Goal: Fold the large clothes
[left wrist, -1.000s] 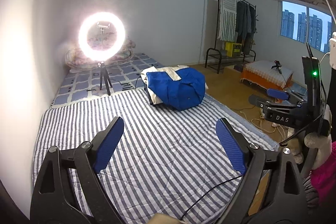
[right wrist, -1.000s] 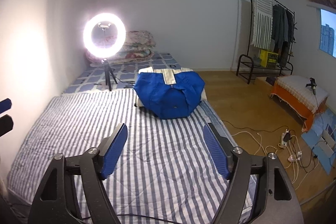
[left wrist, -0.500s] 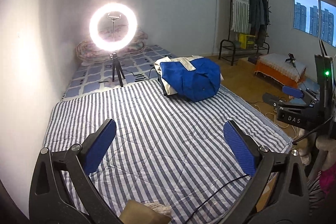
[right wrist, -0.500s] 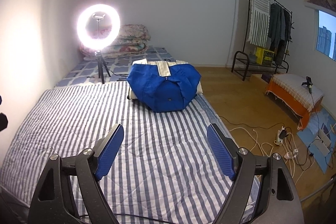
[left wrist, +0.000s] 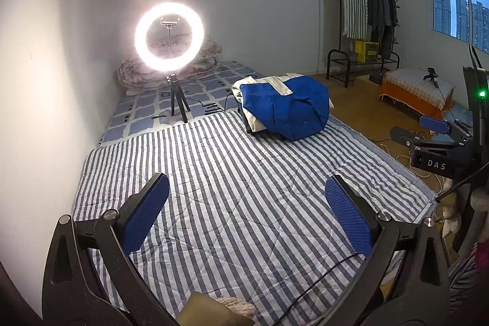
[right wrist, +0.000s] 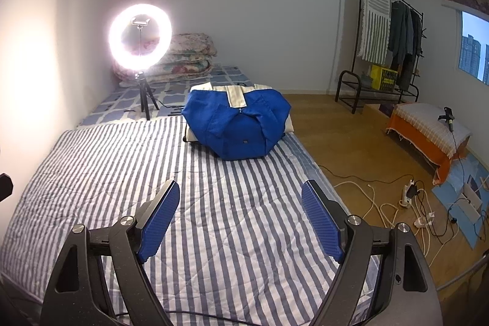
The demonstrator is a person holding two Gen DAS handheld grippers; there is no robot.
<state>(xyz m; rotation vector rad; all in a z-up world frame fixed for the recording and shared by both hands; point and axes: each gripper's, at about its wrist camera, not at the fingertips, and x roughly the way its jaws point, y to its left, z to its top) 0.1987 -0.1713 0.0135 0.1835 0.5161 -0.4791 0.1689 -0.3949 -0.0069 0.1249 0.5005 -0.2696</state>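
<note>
A bundled blue garment (left wrist: 290, 112) (right wrist: 241, 124) lies on cream clothes at the far right of the striped quilt (left wrist: 214, 161) (right wrist: 122, 161). My left gripper (left wrist: 246, 179) hovers open over the near part of the quilt, with nothing between its blue pads. My right gripper (right wrist: 240, 185) is also open and empty, well short of the garment. In the left wrist view the right gripper (left wrist: 418, 130) shows at the right edge, over the quilt's side.
A lit ring light (left wrist: 142, 35) (right wrist: 114, 35) on a tripod stands behind the quilt, with folded floral bedding (right wrist: 189, 54) at the wall. To the right are wood floor, cables and a power strip (right wrist: 409, 194), an orange-covered bench (right wrist: 428, 130) and a clothes rack (right wrist: 388, 35).
The left gripper's jaws have spread wider and its view has swung slightly, shifting the garment rightward in frame. The right gripper has barely moved.
</note>
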